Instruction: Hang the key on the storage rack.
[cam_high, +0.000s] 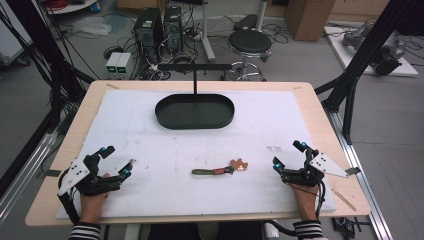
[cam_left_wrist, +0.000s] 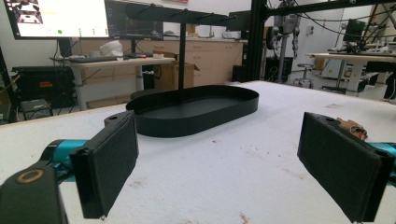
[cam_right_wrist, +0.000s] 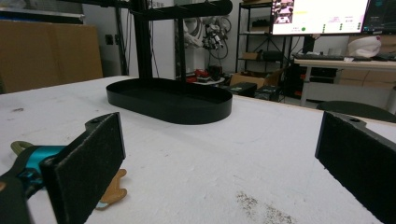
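I hold my left hand-held gripper (cam_high: 116, 161) low over the near left part of the table (cam_high: 310, 95), its jaws spread wide apart with nothing between them, and my right hand-held gripper (cam_high: 287, 154) rests the same way at the near right, its jaws also wide apart and empty. Between the two, on the white mat (cam_high: 140, 130) that covers the table, lies the keychain (cam_high: 220, 169): an olive strap, a dark clasp and a small tan tag at its right end, stretched out roughly from left to right, clear of both grippers and somewhat nearer to my right one. In the right gripper view the strap and tag peek out just past my left-hand pad (cam_right_wrist: 88, 163); in the left gripper view a bit of the tag shows beyond the right-hand pad (cam_left_wrist: 343, 163). Farther across the mat, well apart from the keychain, stands the black oval tray (cam_high: 165, 117) with its upright T-shaped rack (cam_high: 195, 66)
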